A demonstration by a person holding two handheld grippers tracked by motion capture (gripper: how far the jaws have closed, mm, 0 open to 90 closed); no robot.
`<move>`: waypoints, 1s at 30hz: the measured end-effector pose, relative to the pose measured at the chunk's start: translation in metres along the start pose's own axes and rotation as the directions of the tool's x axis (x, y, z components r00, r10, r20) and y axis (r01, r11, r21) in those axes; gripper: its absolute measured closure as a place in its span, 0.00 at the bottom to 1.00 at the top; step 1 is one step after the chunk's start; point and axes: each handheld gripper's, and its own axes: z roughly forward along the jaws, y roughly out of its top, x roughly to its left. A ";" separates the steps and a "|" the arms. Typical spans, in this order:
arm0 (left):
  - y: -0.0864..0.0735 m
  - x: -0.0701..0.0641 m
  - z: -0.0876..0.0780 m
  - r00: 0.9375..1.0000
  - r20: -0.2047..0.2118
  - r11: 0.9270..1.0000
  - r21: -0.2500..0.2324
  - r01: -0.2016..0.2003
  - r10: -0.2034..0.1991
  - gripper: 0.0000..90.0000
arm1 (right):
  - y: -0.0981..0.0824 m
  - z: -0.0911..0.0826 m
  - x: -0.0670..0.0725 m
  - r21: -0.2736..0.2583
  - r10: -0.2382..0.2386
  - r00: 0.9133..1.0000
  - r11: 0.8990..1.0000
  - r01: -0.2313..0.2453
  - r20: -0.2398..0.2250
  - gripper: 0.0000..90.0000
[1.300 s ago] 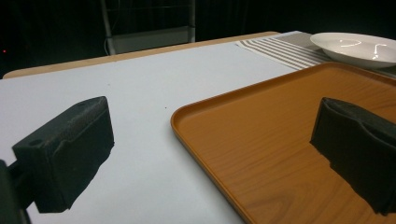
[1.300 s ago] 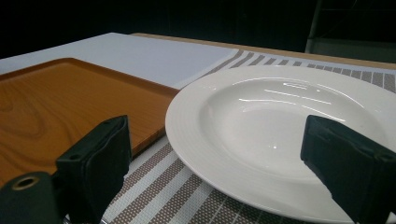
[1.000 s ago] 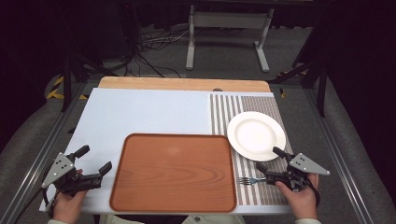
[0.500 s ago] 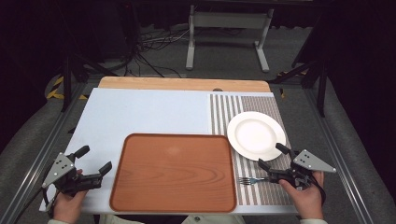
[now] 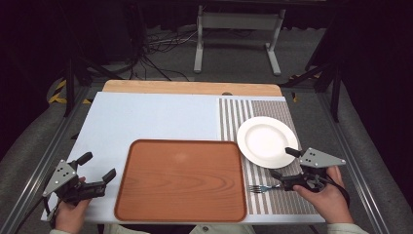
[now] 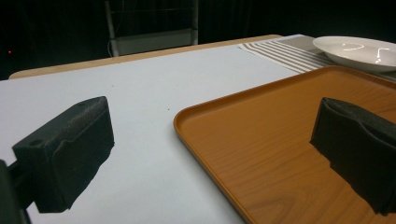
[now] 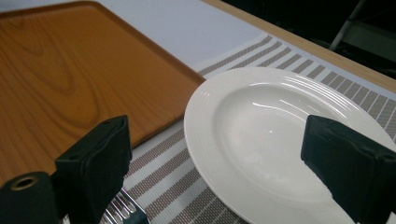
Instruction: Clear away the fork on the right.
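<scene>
Left gripper [image 5: 96, 167]: held at the near left corner of the desk [image 5: 146, 117], fingers spread wide, nothing between them.
Right gripper [image 5: 284, 163]: held near right, fingers wide apart, nothing gripped.
Tray [image 5: 181, 180]: wooden, laid at the near centre.
Plate [image 5: 266, 141]: white, set on the striped mat [image 5: 272, 195], right of the tray.
Fork [image 5: 263, 187]: laid on the mat, just beside the right gripper.

I see a tray [image 5: 180, 180] with a smooth, satin wood-grain finish, a glossy white plate [image 5: 266, 141] that looks ceramic, and a woven striped placemat [image 5: 234, 117]. The fork [image 5: 260, 188] is shiny metal. The table [image 5: 156, 117] top looks matt pale blue with a wooden far edge.
</scene>
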 end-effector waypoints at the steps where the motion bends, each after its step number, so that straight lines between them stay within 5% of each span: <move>1: 0.000 0.000 0.000 1.000 0.000 1.000 0.002 0.002 -0.002 0.00 | 0.002 0.000 -0.001 0.016 -0.011 1.000 1.000 0.011 -0.002 0.11; 6: 0.000 0.001 0.000 1.000 -0.002 1.000 0.002 0.003 -0.003 0.00 | 0.009 -0.002 -0.002 0.062 -0.060 0.998 0.996 0.061 -0.010 0.11; 15: 0.000 0.001 -0.001 1.000 0.000 1.000 0.006 0.000 0.000 0.00 | 0.024 0.001 -0.002 0.176 -0.143 0.988 0.973 0.152 -0.062 0.13; 26: 0.000 0.001 -0.001 1.000 -0.003 1.000 0.002 -0.001 0.001 0.00 | 0.031 0.009 -0.001 0.286 -0.187 0.974 0.934 0.215 -0.125 0.13; 30: 0.000 0.001 -0.001 1.000 -0.001 1.000 0.003 0.000 0.000 0.00 | 0.033 0.013 -0.001 0.334 -0.208 0.966 0.909 0.249 -0.153 0.13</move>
